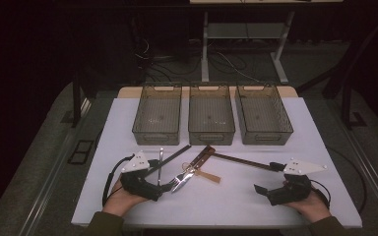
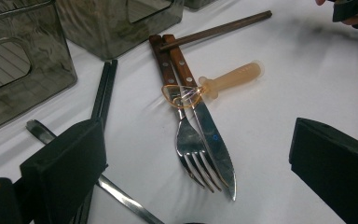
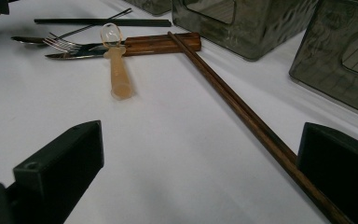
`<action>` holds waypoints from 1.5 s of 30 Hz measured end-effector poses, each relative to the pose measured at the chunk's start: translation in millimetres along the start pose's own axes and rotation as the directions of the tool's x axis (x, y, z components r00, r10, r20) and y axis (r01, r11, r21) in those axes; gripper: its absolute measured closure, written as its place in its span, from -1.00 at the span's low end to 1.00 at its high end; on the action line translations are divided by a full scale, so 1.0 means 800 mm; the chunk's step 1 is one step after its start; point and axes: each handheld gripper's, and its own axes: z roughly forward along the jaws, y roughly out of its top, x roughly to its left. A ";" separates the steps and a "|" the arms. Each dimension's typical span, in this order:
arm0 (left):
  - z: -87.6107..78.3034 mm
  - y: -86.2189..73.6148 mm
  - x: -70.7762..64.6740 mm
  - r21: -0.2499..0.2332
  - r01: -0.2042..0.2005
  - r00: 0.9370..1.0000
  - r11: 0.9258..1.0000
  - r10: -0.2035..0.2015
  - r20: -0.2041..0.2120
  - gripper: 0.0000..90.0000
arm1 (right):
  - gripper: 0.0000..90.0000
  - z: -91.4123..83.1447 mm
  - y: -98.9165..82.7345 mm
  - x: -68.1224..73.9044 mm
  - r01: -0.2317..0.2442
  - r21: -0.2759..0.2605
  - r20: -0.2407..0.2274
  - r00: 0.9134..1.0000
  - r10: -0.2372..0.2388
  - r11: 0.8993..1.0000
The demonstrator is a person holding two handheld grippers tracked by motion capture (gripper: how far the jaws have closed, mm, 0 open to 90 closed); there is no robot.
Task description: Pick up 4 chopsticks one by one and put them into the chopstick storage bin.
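A fork [image 2: 193, 149] and a knife [image 2: 214, 140] with wooden handles lie side by side on the white table [image 1: 226, 201]. A small amber spoon [image 2: 228, 79] rests across them. My left gripper [image 2: 196, 154] is open just short of their tips, touching nothing; in the high view it [image 1: 160, 176] sits at the lower left. Brown chopsticks [image 3: 233, 102] run from the handles past the right jaw of my right gripper [image 3: 200, 140], which is open and empty at the lower right [image 1: 268, 177]. Black chopsticks [image 2: 105, 88] and a thin steel utensil [image 2: 121, 196] lie by the left gripper.
Three smoky see-through bins [image 1: 157, 114] [image 1: 211, 114] [image 1: 263, 114] stand in a row at the back of the table. Bare white tabletop lies between the two grippers. Beyond the table are a dark floor, cables and a desk frame [image 1: 246, 34].
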 end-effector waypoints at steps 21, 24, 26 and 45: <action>0.002 0.003 -0.003 -0.001 0.000 1.000 1.000 0.000 0.015 -0.93 | -0.41 -0.011 0.013 -0.021 -0.044 0.069 0.028 0.999 0.042 0.997; 0.004 0.003 -0.002 -0.007 0.004 1.000 1.000 -0.004 0.017 -0.93 | -0.14 -0.016 0.014 -0.028 -0.080 0.042 0.009 0.997 0.079 0.996; 0.004 0.003 -0.001 0.002 -0.002 1.000 1.000 0.002 0.020 -0.93 | -0.08 -0.016 0.015 -0.032 -0.095 0.039 0.007 0.995 0.095 0.995; 0.006 0.002 -0.004 0.001 0.008 1.000 1.000 -0.008 0.021 -0.93 | 0.69 0.000 0.026 -0.074 -0.111 0.138 0.127 0.987 0.093 0.984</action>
